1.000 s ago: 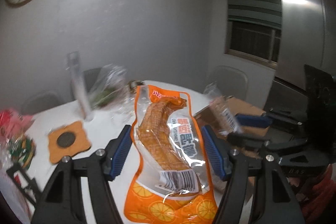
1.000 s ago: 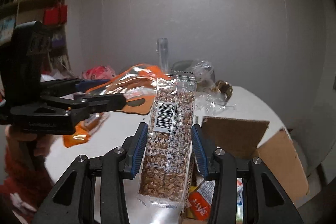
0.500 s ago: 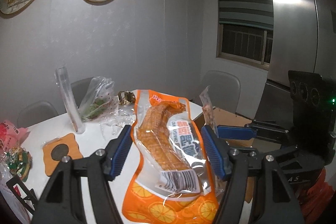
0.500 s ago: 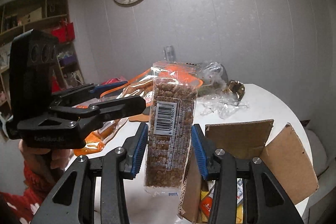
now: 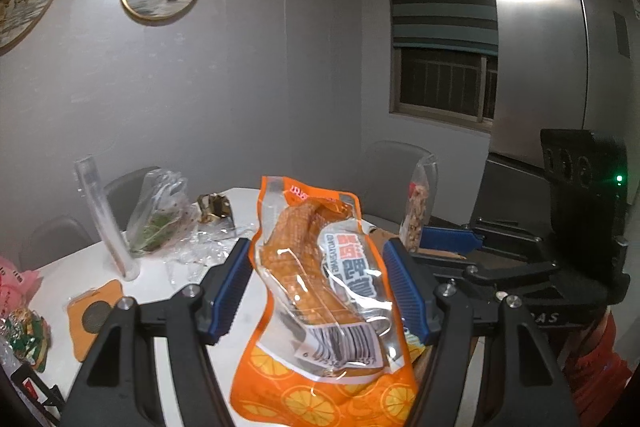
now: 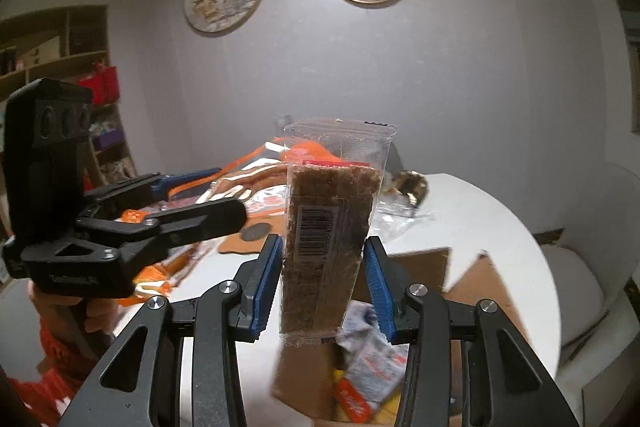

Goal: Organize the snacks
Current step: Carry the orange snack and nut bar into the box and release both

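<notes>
Right wrist view, clear-wrapped brown grain bar (image 6: 326, 239) clamped by right gripper (image 6: 325, 281), now raised above open cardboard box (image 6: 424, 277), unseen from left wrist, orange plastic snack pouch (image 5: 320, 291) still pinched by left gripper (image 5: 320, 291).

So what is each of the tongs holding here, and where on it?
Left tongs grip the orange pouch by its side edges, mid-length. Right tongs grip the clear grain bar pack by its sides, lower half.

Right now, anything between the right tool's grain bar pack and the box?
Nothing visible. The clear pack of brown grain bars hangs in the right tool above the open cardboard box; its flaps are folded out.
</notes>
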Tool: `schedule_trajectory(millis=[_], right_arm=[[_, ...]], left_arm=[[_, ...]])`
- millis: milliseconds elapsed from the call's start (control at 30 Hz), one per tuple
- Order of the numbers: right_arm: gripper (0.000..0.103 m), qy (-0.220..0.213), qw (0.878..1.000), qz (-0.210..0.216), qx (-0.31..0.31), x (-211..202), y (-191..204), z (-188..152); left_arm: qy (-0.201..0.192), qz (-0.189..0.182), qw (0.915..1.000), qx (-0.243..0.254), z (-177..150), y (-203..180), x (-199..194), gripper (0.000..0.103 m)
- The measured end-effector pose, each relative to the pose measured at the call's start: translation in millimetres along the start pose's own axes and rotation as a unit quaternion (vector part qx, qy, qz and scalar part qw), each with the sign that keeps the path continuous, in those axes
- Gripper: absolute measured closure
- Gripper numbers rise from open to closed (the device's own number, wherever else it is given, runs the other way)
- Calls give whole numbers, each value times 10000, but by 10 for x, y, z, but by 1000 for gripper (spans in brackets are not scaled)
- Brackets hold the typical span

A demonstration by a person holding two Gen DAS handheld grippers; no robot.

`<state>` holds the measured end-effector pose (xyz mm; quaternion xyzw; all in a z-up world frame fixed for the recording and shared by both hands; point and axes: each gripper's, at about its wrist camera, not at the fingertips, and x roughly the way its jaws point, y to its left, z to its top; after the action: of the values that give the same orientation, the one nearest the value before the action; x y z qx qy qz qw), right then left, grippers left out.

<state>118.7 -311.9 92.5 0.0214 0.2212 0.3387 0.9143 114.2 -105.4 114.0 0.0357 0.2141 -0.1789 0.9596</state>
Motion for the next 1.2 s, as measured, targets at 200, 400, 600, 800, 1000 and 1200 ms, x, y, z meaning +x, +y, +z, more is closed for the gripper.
schedule_trajectory(millis=[200,400,600,800,1000,1200], right_arm=[[65,272,9988,-394,85,37,-314,-175],[65,644,9958,-648,-59,155,-514,-356],[66,1046,9905,-808,-374,326,-584,-491],[66,1441,9840,-893,-555,534,-610,-564],[65,1558,9821,-891,-567,633,-640,-539],[64,1744,9785,-872,-679,753,-604,-598]], left_arm=[[230,-228,9995,51,-24,-170,271,39],[545,-453,9974,129,-114,-332,573,39],[895,-594,9941,131,-219,-435,915,39],[1176,-536,9915,137,-347,-439,1184,39],[1306,-479,9901,193,-409,-444,1326,38],[1518,-522,9867,254,-485,-472,1422,38]])
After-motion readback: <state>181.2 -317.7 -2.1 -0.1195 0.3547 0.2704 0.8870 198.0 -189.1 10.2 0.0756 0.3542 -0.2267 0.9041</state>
